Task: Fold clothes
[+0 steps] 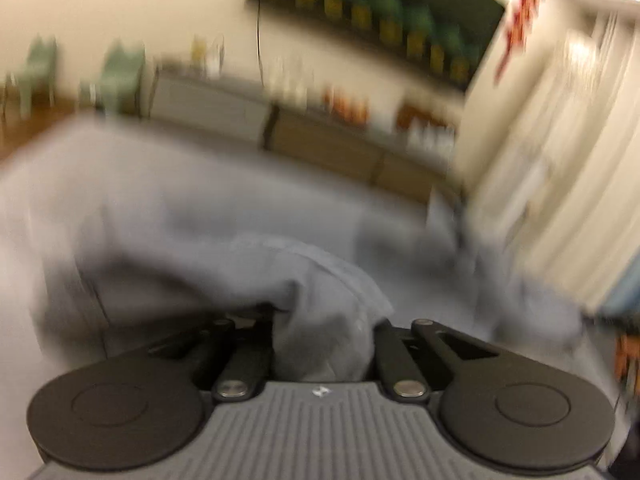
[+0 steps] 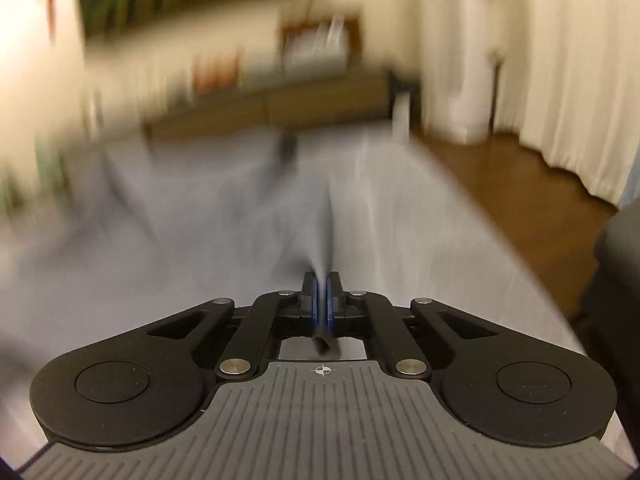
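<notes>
right gripper (image 2: 321, 292) pinched on thin edge of grey garment (image 2: 224, 216), cloth running ahead, blurred | left gripper (image 1: 324, 336) fingers buried in bunched garment (image 1: 320, 280), seemingly clamped | advice: lift both level, keep tension | beyond: grey table (image 2: 440, 208), sideboard (image 1: 328, 148)

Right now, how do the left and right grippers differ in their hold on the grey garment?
The left gripper has a thick bunch of the grey garment heaped over its jaws, hiding them; the right gripper has its jaws plainly shut on a thin edge. Both views are blurred, and both show the same grey cloth.
</notes>
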The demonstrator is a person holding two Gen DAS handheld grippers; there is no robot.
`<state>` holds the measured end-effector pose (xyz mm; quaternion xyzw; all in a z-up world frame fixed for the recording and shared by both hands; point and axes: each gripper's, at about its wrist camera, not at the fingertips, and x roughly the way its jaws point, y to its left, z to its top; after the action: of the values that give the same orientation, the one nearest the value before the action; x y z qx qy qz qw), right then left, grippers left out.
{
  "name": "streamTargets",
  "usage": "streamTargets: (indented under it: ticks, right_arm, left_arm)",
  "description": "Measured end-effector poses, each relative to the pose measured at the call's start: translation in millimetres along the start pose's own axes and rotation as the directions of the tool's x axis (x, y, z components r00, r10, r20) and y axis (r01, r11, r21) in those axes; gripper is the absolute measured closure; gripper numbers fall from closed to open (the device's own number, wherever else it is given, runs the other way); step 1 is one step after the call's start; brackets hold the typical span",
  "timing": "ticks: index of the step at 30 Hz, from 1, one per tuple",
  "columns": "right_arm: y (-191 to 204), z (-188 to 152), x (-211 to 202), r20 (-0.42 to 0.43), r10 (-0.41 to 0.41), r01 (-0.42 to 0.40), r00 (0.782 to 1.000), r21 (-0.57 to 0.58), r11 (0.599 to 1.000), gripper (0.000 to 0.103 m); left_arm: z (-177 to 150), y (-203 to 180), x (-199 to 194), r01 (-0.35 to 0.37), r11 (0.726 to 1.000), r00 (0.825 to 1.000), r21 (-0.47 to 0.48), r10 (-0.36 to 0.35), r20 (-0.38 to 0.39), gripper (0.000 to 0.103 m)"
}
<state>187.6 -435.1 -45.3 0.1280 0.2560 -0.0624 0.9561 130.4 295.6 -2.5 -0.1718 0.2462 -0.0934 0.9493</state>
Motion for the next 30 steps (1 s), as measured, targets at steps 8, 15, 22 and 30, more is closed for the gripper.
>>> streamTargets:
  ticks: [8,15,22,30]
  right_arm:
    - [-31.3,5.5,28.9,-0.039,-0.207,0.21,0.978,0.142,0.967,0.083]
    - [-33.9,-6.7,36.0,-0.101,-0.159,0.169,0.982,0.104,0.98,0.042]
    - [29.1,-37.6,-11.9,-0.156,0.061,-0.109,0.986,-0.322,0.94,0.009]
    - [88.7,-99.9,30.7,-0.19,-0.092,-0.067,0.977,-0.692,0.719,0.039]
  left_arm:
    - [60.9,24.0,13.6,-0.188,0.925,0.892,0.329,0.301,-0.336,0.1]
    - [-34.9,32.3,-11.2,-0.124,0.946,0.895,0.299,0.237,-0.378,0.093]
    - [-50.9,25.1,-22.4,-0.052,0.99,0.954,0.132,0.089,-0.288,0.034]
    - [-71.7,3.0,6.3,-0.081,0.984,0.952,0.161,0.124,-0.278,0.084]
